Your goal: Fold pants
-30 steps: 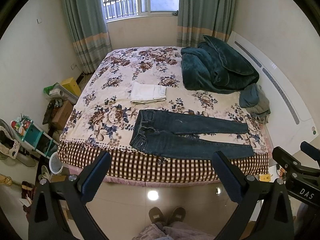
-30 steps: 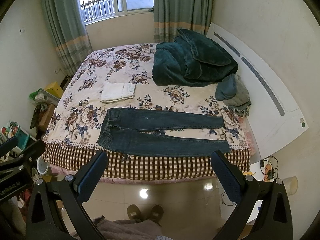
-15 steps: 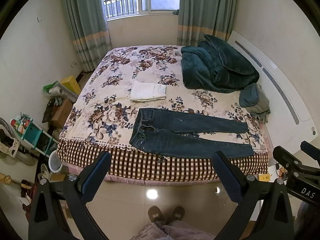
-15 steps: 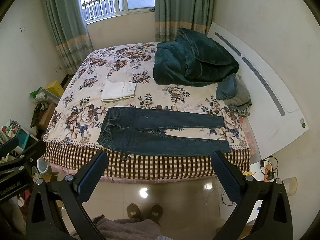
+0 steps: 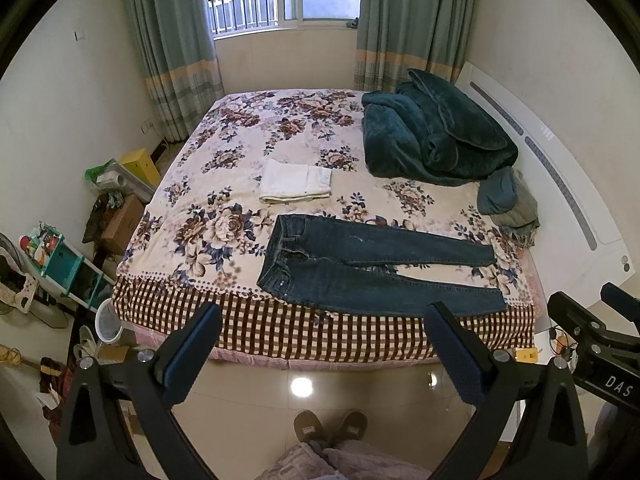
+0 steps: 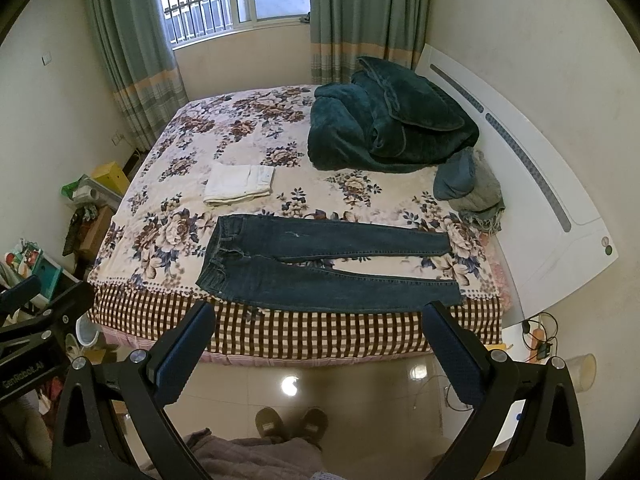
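Dark blue jeans (image 5: 372, 268) lie flat near the front edge of the floral bed (image 5: 224, 224), waistband to the left, both legs stretched to the right. They also show in the right wrist view (image 6: 320, 264). My left gripper (image 5: 324, 320) is open and empty, held over the floor short of the bed. My right gripper (image 6: 320, 316) is open and empty, also short of the bed edge. The right gripper shows at the right edge of the left wrist view (image 5: 592, 332). The left gripper shows at the left edge of the right wrist view (image 6: 44, 316).
A folded white garment (image 5: 294, 181) lies behind the jeans. A dark green blanket (image 5: 436, 140) and a grey-blue bundle (image 5: 508, 200) sit at the right by the white headboard (image 5: 560, 184). Boxes and a teal shelf (image 5: 60, 256) stand left of the bed. Slippered feet (image 5: 332, 426) stand on the tiled floor.
Both views have drifted slightly; the bed and jeans sit a little higher in frame. The grippers stay open and the jeans have not moved.
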`<move>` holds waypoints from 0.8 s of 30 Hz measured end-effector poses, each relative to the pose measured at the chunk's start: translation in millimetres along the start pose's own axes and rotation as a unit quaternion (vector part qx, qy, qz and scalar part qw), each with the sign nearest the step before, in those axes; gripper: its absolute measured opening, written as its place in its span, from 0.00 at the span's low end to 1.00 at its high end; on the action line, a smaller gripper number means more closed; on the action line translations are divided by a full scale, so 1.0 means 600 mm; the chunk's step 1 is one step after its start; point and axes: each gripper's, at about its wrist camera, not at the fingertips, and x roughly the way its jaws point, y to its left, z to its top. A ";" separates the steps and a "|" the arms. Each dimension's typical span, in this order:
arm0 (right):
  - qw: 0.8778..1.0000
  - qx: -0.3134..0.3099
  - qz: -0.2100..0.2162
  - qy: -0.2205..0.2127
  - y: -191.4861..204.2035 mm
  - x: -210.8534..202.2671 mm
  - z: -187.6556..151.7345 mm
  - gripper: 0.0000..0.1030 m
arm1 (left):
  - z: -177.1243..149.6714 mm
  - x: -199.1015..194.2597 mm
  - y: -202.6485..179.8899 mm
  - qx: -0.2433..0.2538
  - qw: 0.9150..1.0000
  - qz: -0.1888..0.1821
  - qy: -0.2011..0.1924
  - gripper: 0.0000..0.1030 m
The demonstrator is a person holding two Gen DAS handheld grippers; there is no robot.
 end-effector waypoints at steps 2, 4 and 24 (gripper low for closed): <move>1.000 0.000 0.000 0.000 -0.011 0.009 -0.003 1.00 | 0.001 0.000 0.000 0.000 1.000 0.001 0.000 1.00; 1.000 0.000 0.001 -0.001 -0.005 0.003 -0.001 1.00 | 0.001 0.000 0.001 -0.001 1.000 -0.001 0.001 1.00; 1.000 0.001 0.002 0.002 0.019 0.005 -0.011 1.00 | -0.001 0.001 0.000 -0.001 1.000 -0.003 0.002 1.00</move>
